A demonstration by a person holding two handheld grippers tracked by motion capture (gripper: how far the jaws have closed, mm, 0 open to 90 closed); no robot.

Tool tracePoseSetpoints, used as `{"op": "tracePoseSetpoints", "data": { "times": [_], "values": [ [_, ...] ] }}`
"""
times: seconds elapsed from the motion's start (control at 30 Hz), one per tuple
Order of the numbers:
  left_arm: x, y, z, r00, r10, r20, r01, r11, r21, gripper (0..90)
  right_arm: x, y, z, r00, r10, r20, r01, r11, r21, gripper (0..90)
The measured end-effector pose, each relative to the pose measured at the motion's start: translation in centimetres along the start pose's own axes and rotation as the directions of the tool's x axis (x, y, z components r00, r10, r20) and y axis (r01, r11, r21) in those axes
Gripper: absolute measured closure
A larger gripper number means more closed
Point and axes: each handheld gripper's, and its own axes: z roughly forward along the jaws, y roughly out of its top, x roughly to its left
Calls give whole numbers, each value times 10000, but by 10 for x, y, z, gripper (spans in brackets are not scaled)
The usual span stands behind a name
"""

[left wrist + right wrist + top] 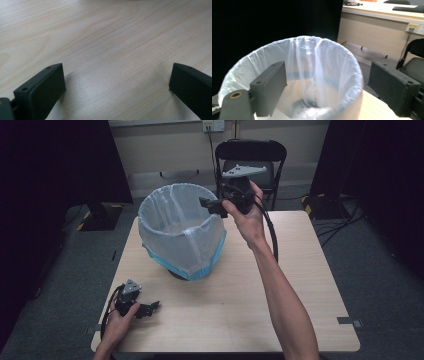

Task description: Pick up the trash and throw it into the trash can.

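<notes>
A blue waste bin lined with a thin white bag (pixel 179 231) stands on the back left of the wooden table (pixel 280 285). My right gripper (pixel 209 205) is held up at the bin's right rim, pointing left over its mouth, jaws open and holding nothing. In the right gripper view the bin (pixel 312 72) sits just ahead, its lined inside visible between the jaws. My left gripper (pixel 150 308) rests low at the table's front left corner, open, pointing right. In the left gripper view bare tabletop (pixel 112 45) lies between the two open jaws.
A black chair (pixel 250 160) stands behind the table's far edge. Dark curtains hang at both sides, and cables lie on the grey floor at the right (pixel 340 220). The right gripper's cable (pixel 272 235) loops down along the forearm.
</notes>
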Motion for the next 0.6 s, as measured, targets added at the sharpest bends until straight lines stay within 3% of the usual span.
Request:
{"op": "tracePoseSetpoints", "data": {
  "times": [0.6],
  "values": [
    [0,0,0,10000,-5,-2,5,10000,-1,0,-21,-42,-52,9927,184,1194,-223,9993,310,142]
  ]
}}
